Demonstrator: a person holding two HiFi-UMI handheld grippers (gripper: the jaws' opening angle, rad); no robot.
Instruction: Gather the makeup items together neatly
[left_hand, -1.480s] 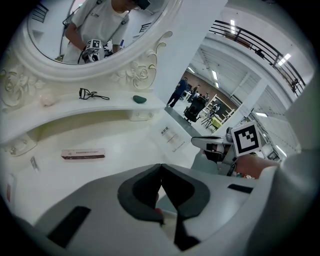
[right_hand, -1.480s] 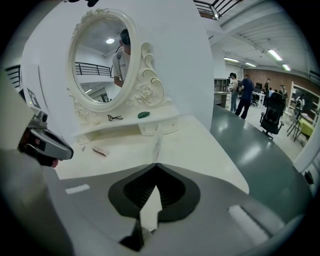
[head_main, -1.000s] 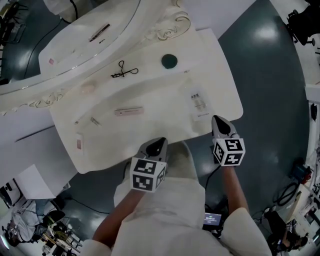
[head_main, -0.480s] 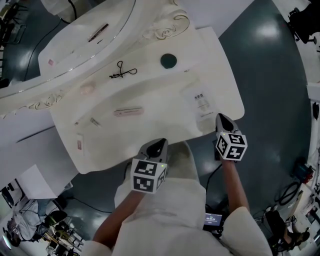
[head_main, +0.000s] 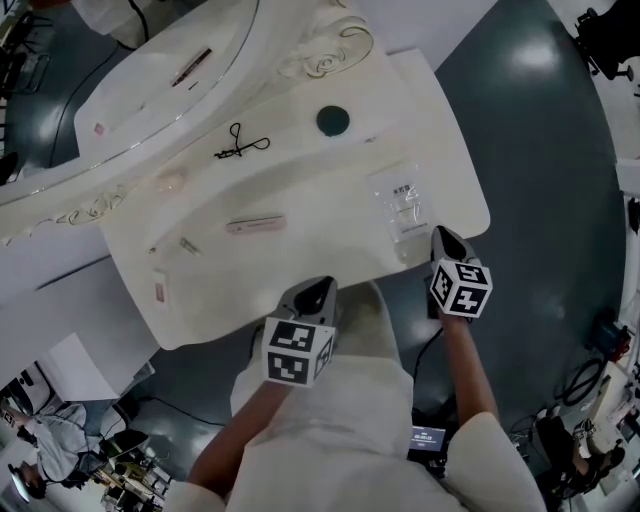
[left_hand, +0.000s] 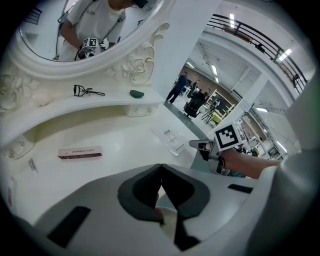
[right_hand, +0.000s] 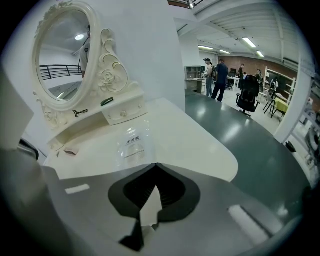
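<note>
Hovering at tabletop (head_main: 330, 200) lower edge, both jaws closed, empty; clear packet (head_main: 403, 208) just above right gripper (head_main: 444, 238), pink box (head_main: 256, 224) up-left of left gripper (head_main: 320, 287)

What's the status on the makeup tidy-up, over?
Both shut, empty: left gripper, right gripper. Scattered, ungathered: eyelash curler, pink box, clear packet. Nothing blocking the way.

A black eyelash curler (head_main: 240, 143) and a dark green disc (head_main: 333, 121) lie apart on the raised shelf (head_main: 290, 138). Lower down on the white bench (head_main: 320, 235), a slim pink box (head_main: 256, 225) lies flat. It is well apart from a clear labelled packet (head_main: 402, 207) near the front right edge.
</note>
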